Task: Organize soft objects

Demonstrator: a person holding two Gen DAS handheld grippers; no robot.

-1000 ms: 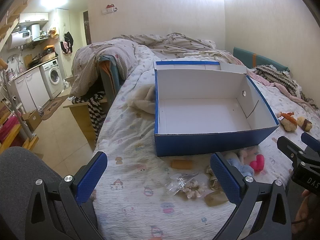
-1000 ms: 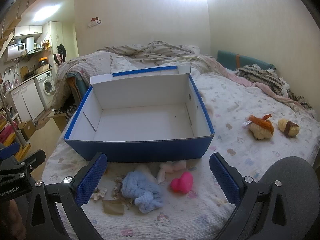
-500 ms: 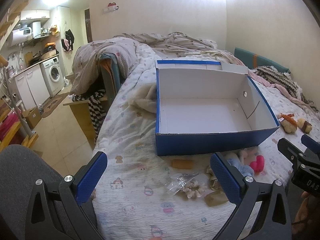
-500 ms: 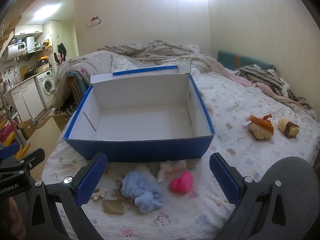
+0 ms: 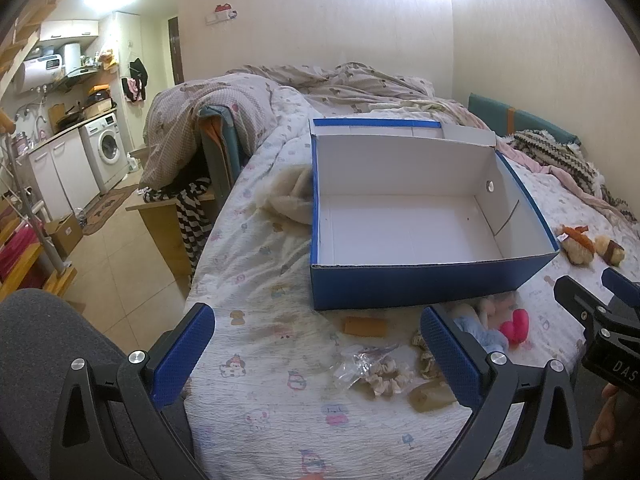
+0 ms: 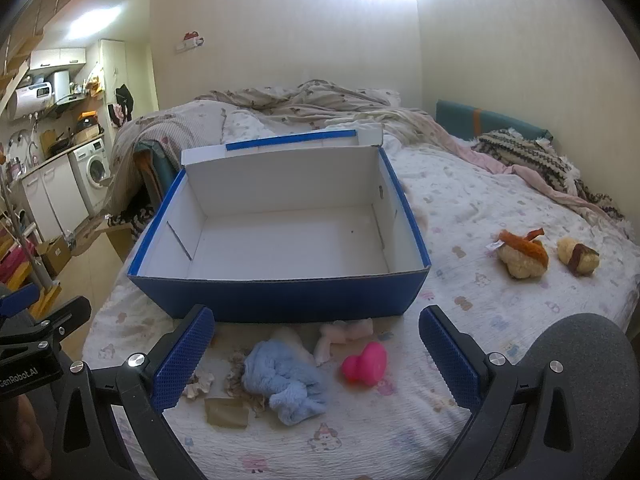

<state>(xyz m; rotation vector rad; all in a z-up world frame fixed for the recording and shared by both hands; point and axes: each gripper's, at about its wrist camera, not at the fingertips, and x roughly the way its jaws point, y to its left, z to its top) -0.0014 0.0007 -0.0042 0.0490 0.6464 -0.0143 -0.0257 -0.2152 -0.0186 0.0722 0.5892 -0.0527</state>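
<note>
We work over a patterned bedsheet (image 6: 460, 216) in a small bedroom, the empty blue box (image 6: 280, 300) ahead. Just near of it lie the soft things — a blue cloth (image 6: 284, 376), a pink heart toy (image 6: 366, 366), scrunchies (image 5: 384, 374). All look light and limp; we judge the cloth is best pinched at its bunched middle. Our right gripper (image 6: 316, 364) hovers above them, jaws wide apart; our left gripper (image 5: 318, 356) likewise, holding nothing.
</note>
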